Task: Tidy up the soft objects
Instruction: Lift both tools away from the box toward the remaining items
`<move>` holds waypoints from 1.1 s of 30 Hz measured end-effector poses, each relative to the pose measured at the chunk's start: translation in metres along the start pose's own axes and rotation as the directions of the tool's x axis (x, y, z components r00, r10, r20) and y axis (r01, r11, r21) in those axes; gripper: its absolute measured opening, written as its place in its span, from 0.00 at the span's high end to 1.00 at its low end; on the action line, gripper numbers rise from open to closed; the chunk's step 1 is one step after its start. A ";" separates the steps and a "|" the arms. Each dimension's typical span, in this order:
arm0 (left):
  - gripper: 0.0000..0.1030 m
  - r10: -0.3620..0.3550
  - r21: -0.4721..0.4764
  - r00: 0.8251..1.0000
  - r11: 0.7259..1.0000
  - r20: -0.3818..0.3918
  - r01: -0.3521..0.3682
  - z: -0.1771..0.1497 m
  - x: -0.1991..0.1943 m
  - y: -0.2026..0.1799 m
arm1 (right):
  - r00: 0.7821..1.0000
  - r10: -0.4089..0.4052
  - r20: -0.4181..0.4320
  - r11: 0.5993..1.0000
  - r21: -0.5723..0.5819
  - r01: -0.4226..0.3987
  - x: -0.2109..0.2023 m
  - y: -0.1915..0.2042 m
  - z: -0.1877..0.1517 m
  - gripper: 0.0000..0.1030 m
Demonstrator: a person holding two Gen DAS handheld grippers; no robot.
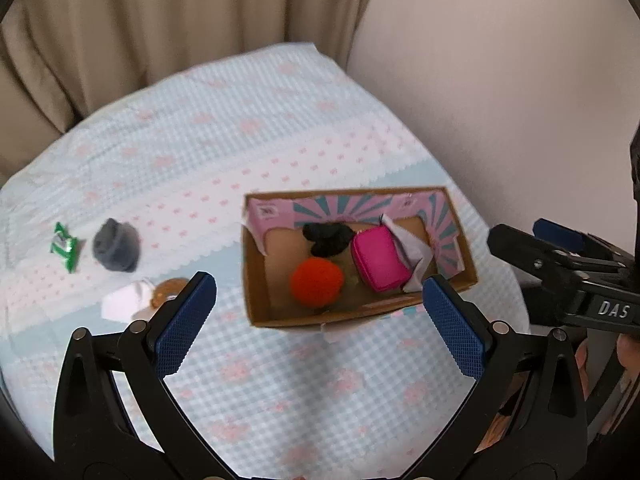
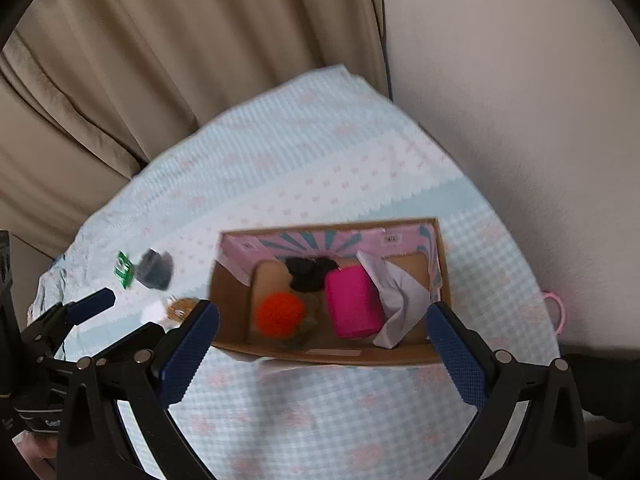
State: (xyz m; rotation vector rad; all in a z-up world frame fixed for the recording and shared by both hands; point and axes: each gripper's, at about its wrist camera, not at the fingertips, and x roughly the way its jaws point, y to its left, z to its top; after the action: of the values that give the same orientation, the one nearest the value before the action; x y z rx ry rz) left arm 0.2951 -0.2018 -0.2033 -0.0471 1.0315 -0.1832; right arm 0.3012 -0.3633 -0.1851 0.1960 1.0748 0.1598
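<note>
An open cardboard box sits on the bed. Inside lie an orange pom-pom, a pink pouch, a black soft item and a crumpled white cloth. Left of the box lie a grey sock bundle, a green packet, a white piece and a brown ring. My left gripper hangs open above the box's near side, empty. My right gripper is open and empty too, over the box's near edge.
The bed has a light blue and pink checked cover. Beige curtains hang behind it and a plain wall runs along the right. A pink loop lies by the bed's right edge. The other gripper shows at each view's side.
</note>
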 end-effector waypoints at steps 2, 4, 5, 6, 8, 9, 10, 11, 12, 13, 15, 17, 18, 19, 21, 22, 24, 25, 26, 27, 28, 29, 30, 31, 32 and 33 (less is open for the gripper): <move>0.00 0.001 -0.012 0.999 1.000 0.043 0.000 -0.005 -0.028 0.009 | 0.999 -0.008 0.038 1.000 -0.005 0.008 -0.024 0.013 -0.004 0.00; 0.00 0.003 -0.023 0.996 1.000 0.090 -0.001 -0.011 -0.055 0.019 | 0.997 -0.021 0.079 1.000 -0.008 0.022 -0.047 0.029 -0.009 0.00; 0.00 0.004 -0.027 0.994 1.000 0.105 -0.001 -0.014 -0.066 0.024 | 0.995 -0.025 0.095 1.000 -0.013 0.027 -0.056 0.036 -0.012 0.00; 0.00 0.005 -0.029 0.993 1.000 0.119 -0.002 -0.016 -0.076 0.028 | 0.993 -0.035 0.113 0.999 -0.019 0.038 -0.066 0.044 -0.016 0.00; 0.00 0.008 -0.040 0.986 0.999 0.167 -0.002 -0.024 -0.107 0.044 | 0.988 -0.052 0.148 0.998 -0.029 0.057 -0.086 0.063 -0.024 0.00; 0.00 0.010 -0.044 0.983 0.999 0.184 -0.002 -0.027 -0.115 0.048 | 0.985 -0.058 0.165 0.997 -0.040 0.065 -0.095 0.074 -0.029 0.00; 0.00 0.015 -0.048 0.978 0.999 0.209 -0.005 -0.031 -0.130 0.055 | 0.982 -0.067 0.177 0.996 -0.048 0.077 -0.102 0.083 -0.033 0.00; 0.00 0.024 -0.048 0.972 0.999 0.234 -0.014 -0.035 -0.145 0.063 | 0.979 -0.083 0.188 0.994 -0.053 0.094 -0.109 0.096 -0.039 0.00; 0.00 0.033 -0.045 0.966 0.999 0.256 -0.023 -0.040 -0.160 0.071 | 0.977 -0.091 0.194 0.993 -0.052 0.103 -0.113 0.104 -0.044 0.00; 0.00 0.038 -0.041 0.962 0.999 0.272 -0.028 -0.043 -0.171 0.078 | 0.973 -0.102 0.207 0.993 -0.045 0.113 -0.120 0.116 -0.051 0.00; 0.00 0.050 -0.033 0.954 0.999 0.296 -0.042 -0.049 -0.191 0.094 | 0.967 -0.114 0.230 0.991 -0.034 0.126 -0.130 0.134 -0.061 0.00; 0.00 0.054 -0.036 0.948 0.998 0.314 -0.045 -0.055 -0.206 0.111 | 0.957 -0.131 0.259 0.989 -0.035 0.144 -0.137 0.152 -0.071 0.00; 0.00 0.055 -0.045 0.944 0.998 0.327 -0.043 -0.060 -0.215 0.123 | 0.952 -0.141 0.272 0.987 -0.036 0.157 -0.140 0.160 -0.075 0.00; 0.00 0.056 -0.051 0.942 0.998 0.332 -0.041 -0.063 -0.219 0.129 | 0.945 -0.153 0.289 0.985 -0.035 0.171 -0.144 0.172 -0.080 0.00; 0.00 0.059 -0.063 0.936 0.997 0.347 -0.040 -0.071 -0.231 0.149 | 0.939 -0.150 0.309 0.985 -0.036 0.169 -0.148 0.187 -0.089 0.00; 0.00 0.064 -0.071 0.933 0.997 0.353 -0.041 -0.077 -0.237 0.161 | 0.936 -0.148 0.320 0.985 -0.038 0.168 -0.149 0.198 -0.094 0.00; 0.00 0.066 -0.084 0.933 0.996 0.355 -0.038 -0.085 -0.243 0.179 | 0.929 -0.156 0.335 0.983 -0.038 0.178 -0.150 0.213 -0.102 0.00; 0.00 0.067 -0.091 0.933 0.995 0.354 -0.037 -0.088 -0.243 0.188 | 0.926 -0.157 0.344 0.983 -0.039 0.181 -0.150 0.223 -0.106 0.00; 0.00 0.070 -0.097 0.933 0.995 0.353 -0.038 -0.093 -0.244 0.199 | 0.923 -0.157 0.351 0.982 -0.040 0.182 -0.150 0.228 -0.110 0.00; 0.00 0.077 -0.101 0.933 0.994 0.352 -0.044 -0.097 -0.246 0.211 | 0.919 -0.159 0.360 0.982 -0.042 0.186 -0.149 0.236 -0.114 0.00; 0.00 0.083 -0.101 0.933 0.994 0.351 -0.050 -0.100 -0.245 0.221 | 0.916 -0.163 0.367 0.980 -0.047 0.193 -0.148 0.244 -0.116 0.00; 0.00 0.082 -0.097 0.933 0.994 0.351 -0.051 -0.105 -0.246 0.231 | 0.911 -0.171 0.375 0.977 -0.052 0.205 -0.146 0.253 -0.120 0.00; 0.00 0.074 -0.089 0.934 0.995 0.350 -0.045 -0.107 -0.246 0.240 | 0.908 -0.178 0.380 0.975 -0.056 0.214 -0.143 0.262 -0.122 0.00; 0.00 0.068 -0.083 0.936 0.996 0.347 -0.041 -0.109 -0.244 0.249 | 0.907 -0.179 0.381 0.975 -0.057 0.216 -0.140 0.270 -0.124 0.00; 0.00 0.064 -0.077 0.938 0.996 0.341 -0.040 -0.110 -0.243 0.257 | 0.908 -0.179 0.379 0.975 -0.054 0.214 -0.138 0.276 -0.127 0.00; 0.00 0.062 -0.071 0.941 0.997 0.334 -0.041 -0.111 -0.241 0.263 | 0.909 -0.177 0.376 0.977 -0.045 0.208 -0.134 0.283 -0.128 0.00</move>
State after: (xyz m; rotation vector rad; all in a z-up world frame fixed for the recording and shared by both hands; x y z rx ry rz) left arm 0.1140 0.1043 -0.0887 -0.1048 0.6961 -0.0905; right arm 0.1155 -0.1080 -0.0630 0.0386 0.7019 -0.0120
